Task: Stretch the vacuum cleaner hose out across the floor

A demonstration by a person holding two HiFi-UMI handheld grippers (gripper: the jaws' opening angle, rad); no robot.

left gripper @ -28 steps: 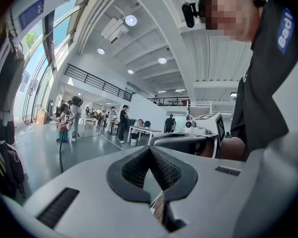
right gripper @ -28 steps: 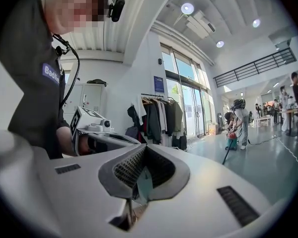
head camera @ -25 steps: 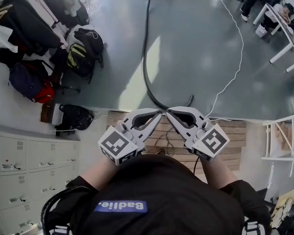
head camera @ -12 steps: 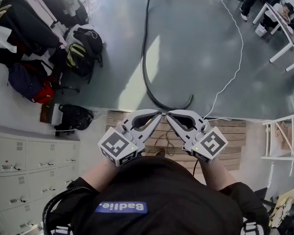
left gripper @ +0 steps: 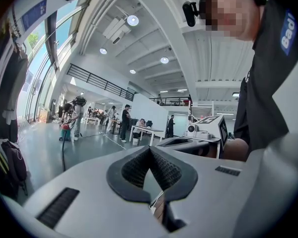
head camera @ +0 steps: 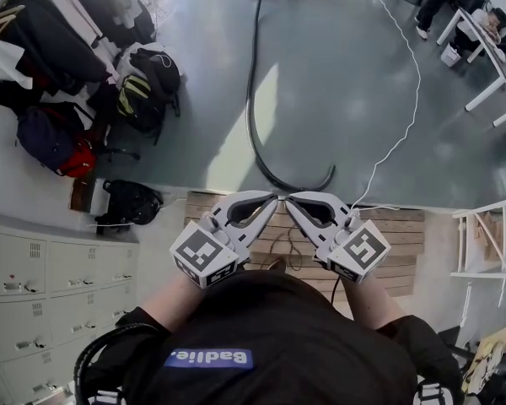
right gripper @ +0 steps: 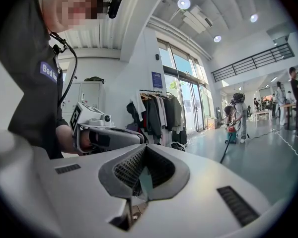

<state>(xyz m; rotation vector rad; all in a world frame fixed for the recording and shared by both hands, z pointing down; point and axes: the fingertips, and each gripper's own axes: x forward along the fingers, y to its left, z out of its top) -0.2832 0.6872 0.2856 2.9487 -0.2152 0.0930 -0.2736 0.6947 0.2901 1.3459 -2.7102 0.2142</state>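
Observation:
The black vacuum hose (head camera: 250, 99) runs from the top of the head view down the grey floor. It bends right and ends in a hook (head camera: 325, 180) just beyond my grippers. Its far end reaches a red vacuum cleaner (right gripper: 231, 130) beside a standing person. My left gripper (head camera: 272, 198) and right gripper (head camera: 292, 198) are held side by side in front of my chest, tips nearly touching. Both are shut and hold nothing, well above the hose. The left gripper view shows the hose (left gripper: 63, 152) far off on the floor. The right gripper view also shows the hose (right gripper: 225, 151).
A white cable (head camera: 411, 99) snakes over the floor at the right. Bags (head camera: 143, 91) and a clothes rack (head camera: 42, 24) crowd the left side, with grey cabinets (head camera: 42, 294) below them. A wooden pallet (head camera: 401, 226) lies under my hands. A white table (head camera: 497, 62) and a seated person are at top right.

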